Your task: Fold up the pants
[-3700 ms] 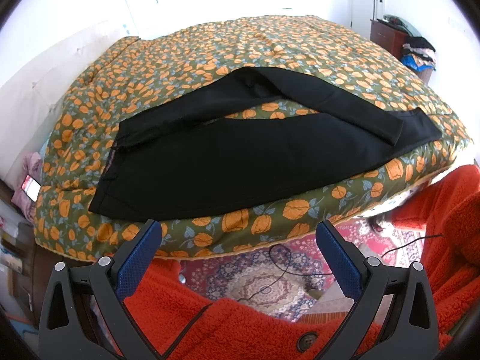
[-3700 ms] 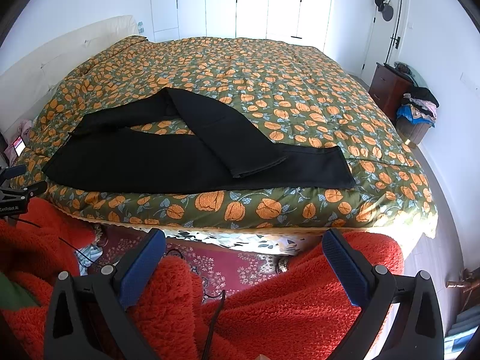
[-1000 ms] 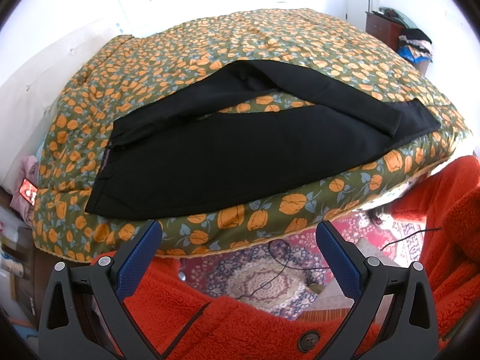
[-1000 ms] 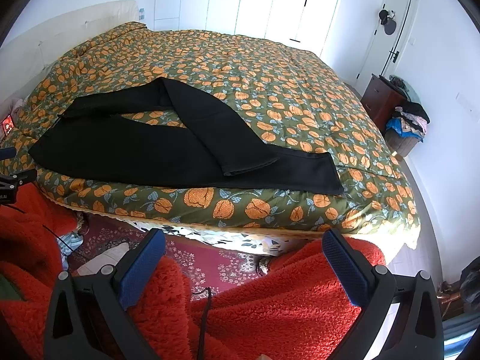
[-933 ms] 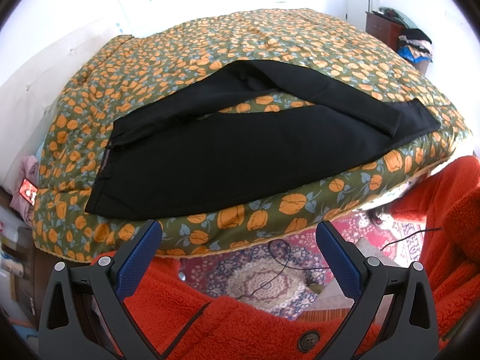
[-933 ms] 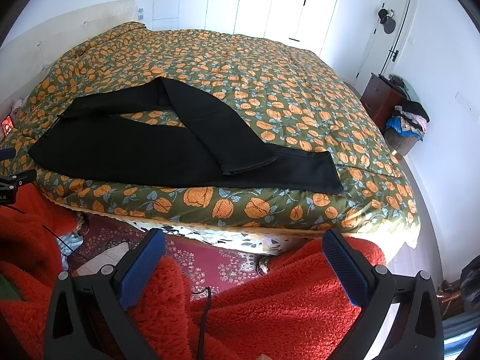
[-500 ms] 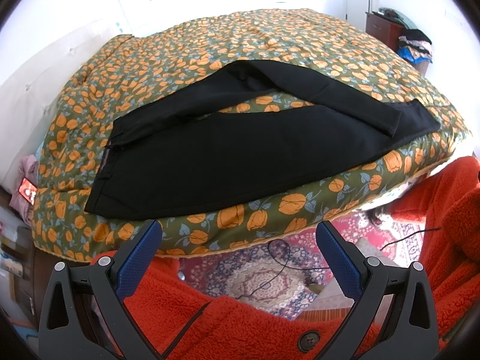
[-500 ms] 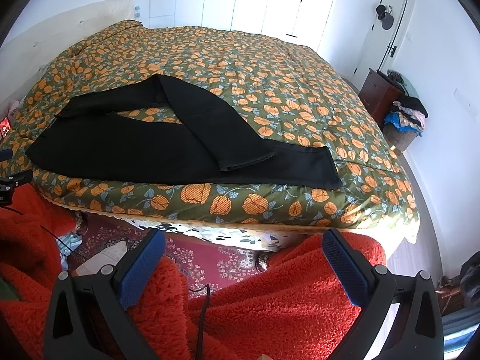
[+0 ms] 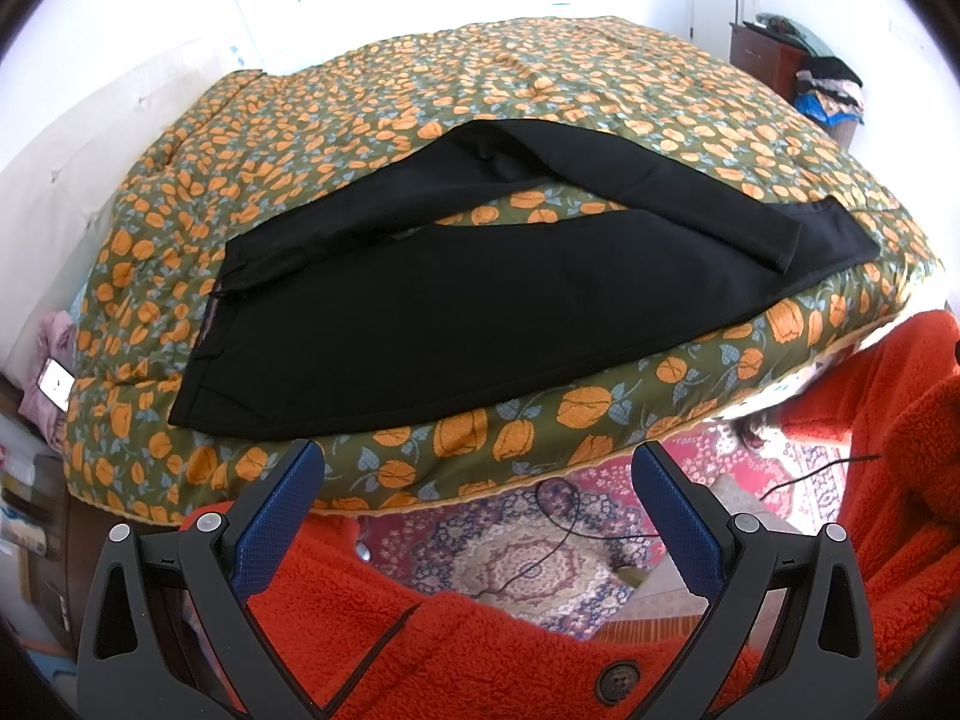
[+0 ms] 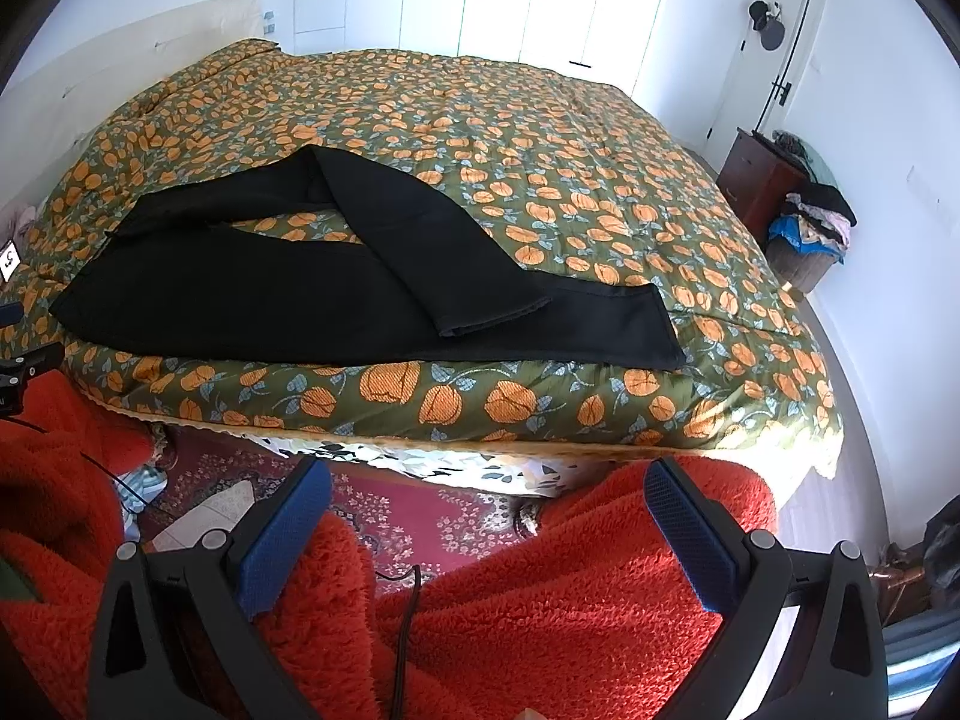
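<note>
Black pants [image 9: 456, 306] lie spread along the near edge of a bed with an orange-flowered green quilt [image 9: 480, 90]. The waistband is at the left. The near leg lies straight, with its hem at the right. The far leg is bent back over it, with its hem [image 10: 492, 315] lying on the near leg. The pants also show in the right wrist view [image 10: 288, 306]. My left gripper [image 9: 479, 468] is open and empty, held back from the bed edge. My right gripper [image 10: 487, 483] is open and empty, also short of the bed.
A red fleece garment [image 10: 570, 588] fills the foreground under both grippers. A patterned rug [image 9: 528, 552] with a black cable lies on the floor. A dark wooden dresser [image 10: 756, 174] and a pile of clothes [image 10: 810, 222] stand at the right wall. A phone [image 9: 55, 383] lies at the bed's left.
Both views have shifted a little. The right gripper has edged slightly closer to the bed. The pants have not moved and both grippers stay open.
</note>
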Demonstrator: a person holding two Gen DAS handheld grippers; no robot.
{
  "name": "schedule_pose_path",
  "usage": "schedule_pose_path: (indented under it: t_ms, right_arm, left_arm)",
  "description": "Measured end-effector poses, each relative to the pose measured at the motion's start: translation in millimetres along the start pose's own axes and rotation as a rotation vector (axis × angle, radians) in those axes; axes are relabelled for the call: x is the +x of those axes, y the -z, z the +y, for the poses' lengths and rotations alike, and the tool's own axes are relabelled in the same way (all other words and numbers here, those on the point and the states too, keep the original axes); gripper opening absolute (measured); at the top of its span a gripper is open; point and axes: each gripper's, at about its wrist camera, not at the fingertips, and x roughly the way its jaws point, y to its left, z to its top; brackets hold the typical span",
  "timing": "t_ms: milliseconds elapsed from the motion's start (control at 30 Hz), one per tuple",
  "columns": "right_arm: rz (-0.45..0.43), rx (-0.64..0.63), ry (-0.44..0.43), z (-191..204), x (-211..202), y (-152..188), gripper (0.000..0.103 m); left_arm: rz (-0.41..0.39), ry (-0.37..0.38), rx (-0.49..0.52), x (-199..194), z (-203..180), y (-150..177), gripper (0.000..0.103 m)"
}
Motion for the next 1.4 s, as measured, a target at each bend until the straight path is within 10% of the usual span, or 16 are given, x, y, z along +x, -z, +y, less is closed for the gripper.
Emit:
schedule_pose_path:
  t_ms: [700, 967, 1100, 1400]
  right_arm:
    - [-0.010, -0.014, -0.024, 0, 2, 1, 0.103]
    - [-0.429, -0.094, -0.028, -10, -10, -62, 0.103]
    - [-0.181, -0.161, -0.145, 18, 96, -80, 0.102]
    - [-0.049, -0.336, -0.059, 65, 218, -71, 0.091]
  left_arm:
    - [-0.008, -0.011, 0.013, 4, -1, -8, 0.102]
    - [-0.194, -0.042, -0.187, 9, 56, -70, 0.102]
    - [-0.114, -0.017, -0.279, 42, 65, -70, 0.102]
    - [0.049, -0.045, -0.270, 87, 57, -29, 0.102]
